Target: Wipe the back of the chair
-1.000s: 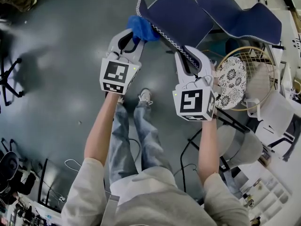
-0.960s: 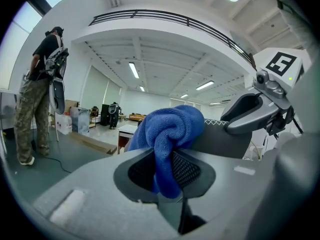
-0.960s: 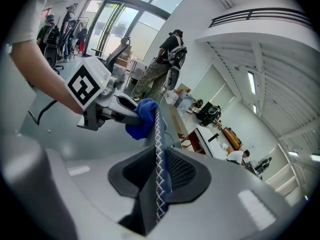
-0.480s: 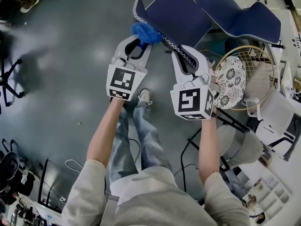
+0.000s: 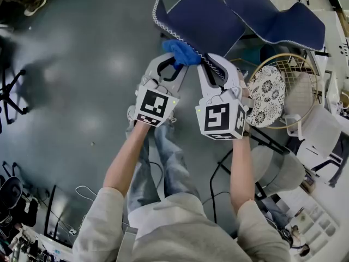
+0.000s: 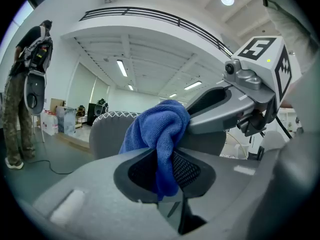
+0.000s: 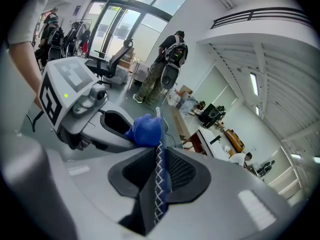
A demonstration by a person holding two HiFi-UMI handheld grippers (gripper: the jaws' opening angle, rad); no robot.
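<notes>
The chair back [image 5: 202,21] is navy blue with a white zigzag-stitched edge and lies tilted ahead of me. My right gripper [image 5: 216,61] is shut on its lower edge; in the right gripper view the stitched edge [image 7: 159,181] runs between the pads. My left gripper [image 5: 175,60] is shut on a bunched blue cloth [image 5: 182,52], which presses against the same edge just left of the right gripper. In the left gripper view the cloth [image 6: 160,134] hangs from the jaws in front of the chair back [image 6: 107,129].
A second navy chair [image 5: 283,21] stands at the back right. A round wire basket with a patterned cushion [image 5: 267,94] and a white chair [image 5: 322,130] are to the right. An office chair base [image 5: 8,86] is at far left. People [image 7: 167,64] stand further off.
My left gripper has slid the blue cloth to the right along the chair back's edge, and now sits close beside the right gripper. The right gripper has kept its hold in place.
</notes>
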